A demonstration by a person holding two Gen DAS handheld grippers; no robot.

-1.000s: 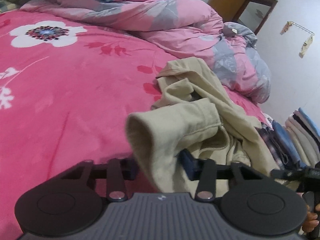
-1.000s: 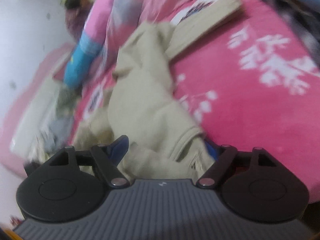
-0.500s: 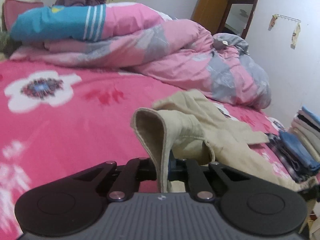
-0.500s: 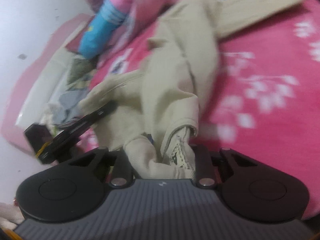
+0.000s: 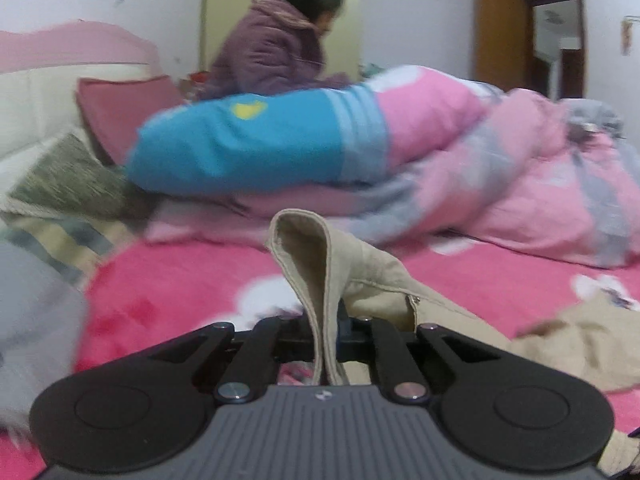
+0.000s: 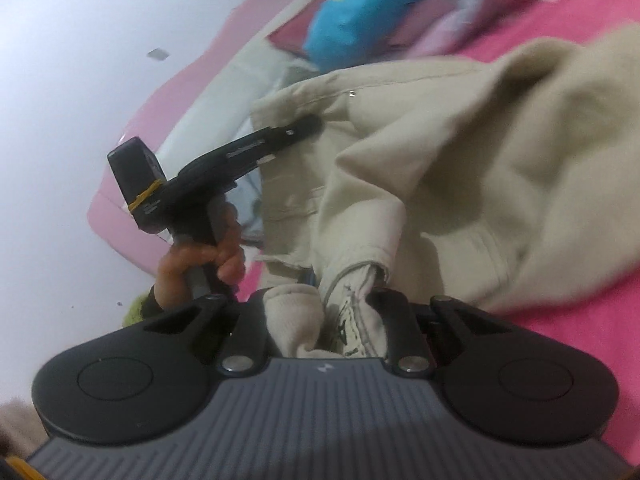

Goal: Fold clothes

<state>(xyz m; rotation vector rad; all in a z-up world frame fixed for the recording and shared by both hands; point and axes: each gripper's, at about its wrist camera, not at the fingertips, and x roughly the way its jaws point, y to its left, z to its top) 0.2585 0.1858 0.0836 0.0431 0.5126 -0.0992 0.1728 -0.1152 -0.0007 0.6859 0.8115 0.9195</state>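
A: Where are the beige trousers (image 5: 372,276) being kept?

B: They are being held up over the pink floral bed (image 5: 180,292), one waistband edge being pinched in the left gripper (image 5: 326,336), jaws clenched on it.

A: And the right gripper (image 6: 340,320)?

B: Its jaws have just been closing; bunched trouser cloth is being gripped there. The left hand (image 6: 200,260) is being seen nearby.

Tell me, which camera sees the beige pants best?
The right wrist view. There the beige pants fill much of the picture, bunched on the pink bed cover, with the left gripper clamped on one edge and the right gripper on another. The left wrist view shows mostly a folded edge standing up.
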